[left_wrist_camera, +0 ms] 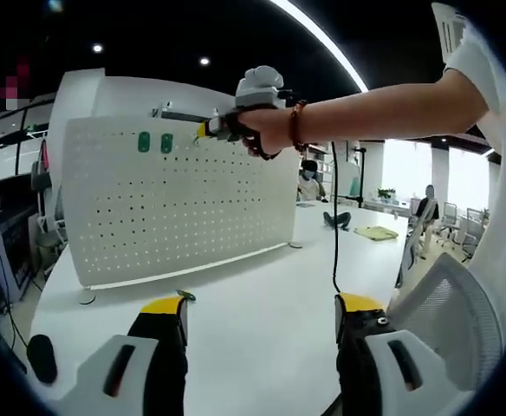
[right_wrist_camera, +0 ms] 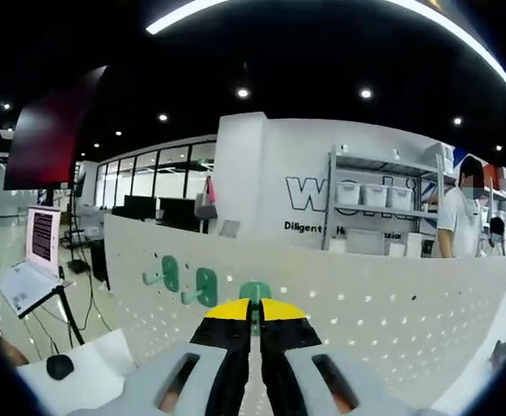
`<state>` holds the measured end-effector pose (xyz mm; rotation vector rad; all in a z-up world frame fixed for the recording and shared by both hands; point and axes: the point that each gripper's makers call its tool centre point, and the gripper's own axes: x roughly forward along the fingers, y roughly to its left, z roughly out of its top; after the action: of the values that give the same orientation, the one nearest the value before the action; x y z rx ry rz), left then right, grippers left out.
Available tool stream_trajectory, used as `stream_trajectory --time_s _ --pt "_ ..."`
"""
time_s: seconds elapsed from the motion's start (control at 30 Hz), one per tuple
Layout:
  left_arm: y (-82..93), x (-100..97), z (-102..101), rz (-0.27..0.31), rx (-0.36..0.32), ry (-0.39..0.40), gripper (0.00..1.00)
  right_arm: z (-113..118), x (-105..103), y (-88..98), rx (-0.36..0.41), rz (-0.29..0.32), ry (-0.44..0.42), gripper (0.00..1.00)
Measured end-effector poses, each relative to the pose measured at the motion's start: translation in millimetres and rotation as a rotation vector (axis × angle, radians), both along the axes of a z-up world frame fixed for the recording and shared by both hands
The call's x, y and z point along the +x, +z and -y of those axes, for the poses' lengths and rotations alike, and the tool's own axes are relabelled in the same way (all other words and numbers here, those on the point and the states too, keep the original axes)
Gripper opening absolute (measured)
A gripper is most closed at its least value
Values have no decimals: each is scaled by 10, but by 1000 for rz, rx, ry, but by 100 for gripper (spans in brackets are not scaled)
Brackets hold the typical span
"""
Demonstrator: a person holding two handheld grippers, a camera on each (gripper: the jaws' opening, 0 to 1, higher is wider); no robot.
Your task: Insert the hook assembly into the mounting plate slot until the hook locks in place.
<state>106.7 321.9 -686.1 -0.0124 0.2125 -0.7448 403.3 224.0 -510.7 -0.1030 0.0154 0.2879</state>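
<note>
A white perforated mounting plate (left_wrist_camera: 175,208) stands upright on the white table (left_wrist_camera: 262,338). Two green hooks (left_wrist_camera: 154,142) sit in its top left holes. In the left gripper view a person's hand holds my right gripper (left_wrist_camera: 204,130) against the plate's upper edge, just right of those hooks. In the right gripper view my right gripper (right_wrist_camera: 255,310) is shut on a third green hook (right_wrist_camera: 255,291) pressed to the plate (right_wrist_camera: 366,303), with the two mounted hooks (right_wrist_camera: 189,280) to its left. My left gripper (left_wrist_camera: 262,308) hangs open above the table with nothing between its jaws.
A small loose part (left_wrist_camera: 186,295) lies on the table before the plate. A black cable (left_wrist_camera: 335,225) drops from the person's hand. A mesh chair (left_wrist_camera: 448,316) stands at right, a black mouse (left_wrist_camera: 41,357) at left. A screen on a stand (right_wrist_camera: 42,238) and a shelf with bins (right_wrist_camera: 374,208) show behind.
</note>
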Motion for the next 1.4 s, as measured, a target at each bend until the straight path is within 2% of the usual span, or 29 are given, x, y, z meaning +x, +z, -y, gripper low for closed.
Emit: stream_trajectory --time_s 0.07,0.23,0.5,0.73,1.13,1.27,1.4 --pt "-2 5 5 0 3 -3 71 3 2 -23 0 -12 -9 1" --pt "-10 10 19 -3 1 -7 71 -9 10 6 -18 16 -9 0" --pt "-9 29 28 -4 -1 -15 70 -2 44 55 5 50 -23 0" --pt "1 47 32 -2 2 -19 70 -20 99 66 2 56 -27 0" --pt "9 73 -13 -3 -6 -5 70 -67 157 -42 2 23 -33 0" --pt "0 76 -30 -6 -3 -2 70 -69 173 -57 -3 24 -46 1" --pt "-1 81 -45 -9 -8 2 69 -57 180 -120 -6 -2 -70 1"
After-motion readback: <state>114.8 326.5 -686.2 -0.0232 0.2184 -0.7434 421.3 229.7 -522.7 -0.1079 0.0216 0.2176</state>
